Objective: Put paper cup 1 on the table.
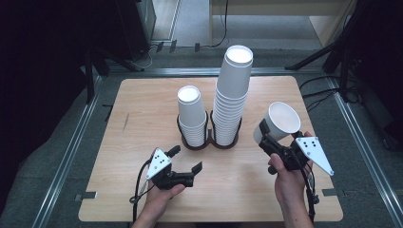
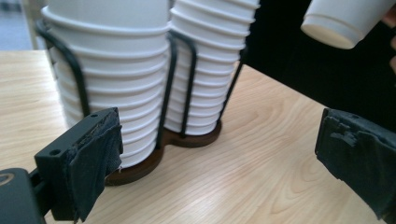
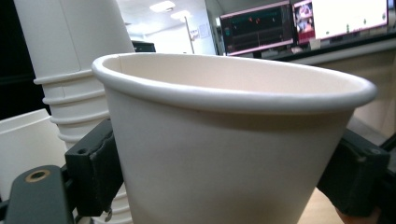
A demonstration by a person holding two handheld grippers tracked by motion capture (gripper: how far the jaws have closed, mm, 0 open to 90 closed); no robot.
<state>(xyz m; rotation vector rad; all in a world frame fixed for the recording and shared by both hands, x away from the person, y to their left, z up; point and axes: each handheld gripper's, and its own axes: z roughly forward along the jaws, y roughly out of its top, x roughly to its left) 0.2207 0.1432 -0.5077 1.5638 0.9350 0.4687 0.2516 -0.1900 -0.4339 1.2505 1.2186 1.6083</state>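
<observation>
Two stacks of white paper cups stand in a black wire holder [image 1: 209,141] on the wooden table [image 1: 142,109]: a short stack [image 1: 191,114] on the left and a tall stack [image 1: 233,90] on the right. My right gripper [image 1: 267,137] is shut on a single white paper cup [image 1: 281,121], which it holds tilted above the table to the right of the holder. In the right gripper view the cup [image 3: 224,154] sits between the two jaws, with the tall stack [image 3: 70,56] behind it. My left gripper [image 1: 186,158] is open and empty in front of the holder. Its view shows both stacks [image 2: 112,70] close ahead.
The table's front and left parts are bare wood. Metal rails [image 1: 71,152] run along the floor on both sides of the table. Dark stands and cables [image 1: 328,52] lie beyond the far edge. Monitors [image 3: 303,23] glow in the room behind the held cup.
</observation>
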